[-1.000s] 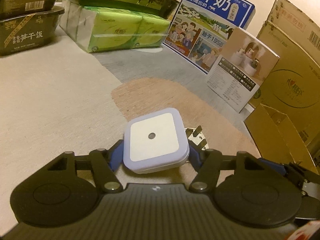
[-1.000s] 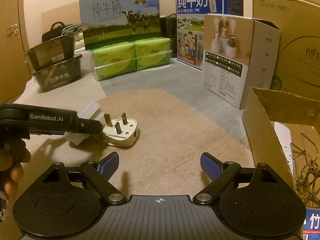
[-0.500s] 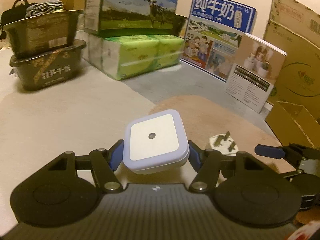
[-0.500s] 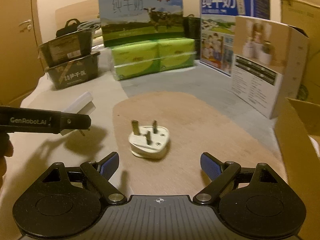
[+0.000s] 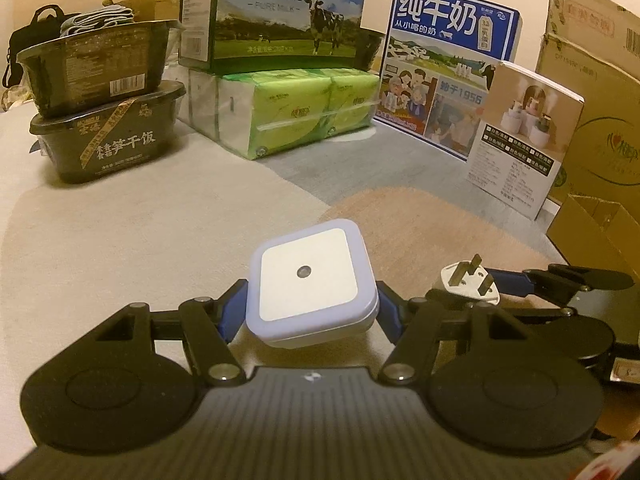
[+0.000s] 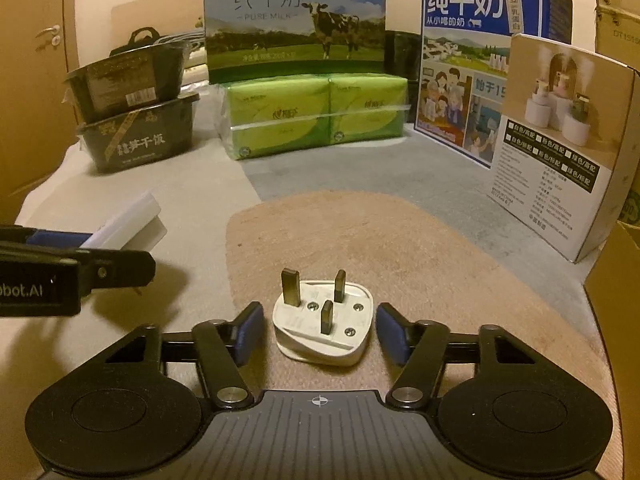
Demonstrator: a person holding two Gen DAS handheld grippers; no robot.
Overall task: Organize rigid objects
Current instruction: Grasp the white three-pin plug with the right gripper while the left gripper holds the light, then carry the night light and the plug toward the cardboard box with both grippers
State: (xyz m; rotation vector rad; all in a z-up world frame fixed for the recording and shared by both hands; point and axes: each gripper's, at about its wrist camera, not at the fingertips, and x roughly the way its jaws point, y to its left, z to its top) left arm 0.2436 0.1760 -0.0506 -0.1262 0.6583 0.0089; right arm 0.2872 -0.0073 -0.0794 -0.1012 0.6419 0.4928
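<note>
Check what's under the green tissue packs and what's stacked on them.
On top of the green tissue packs sits a milk carton with a cow picture. Under them is the pale cloth surface. Whatever lies behind the packs is hidden.

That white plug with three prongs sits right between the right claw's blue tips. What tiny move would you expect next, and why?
Probably closing the right hand-held gripper on the white plug. Its blue fingertips flank the plug on both sides with small gaps showing, and the plug lies prongs-up on the brown mat. The left hand-held gripper already holds the square night light.
</note>
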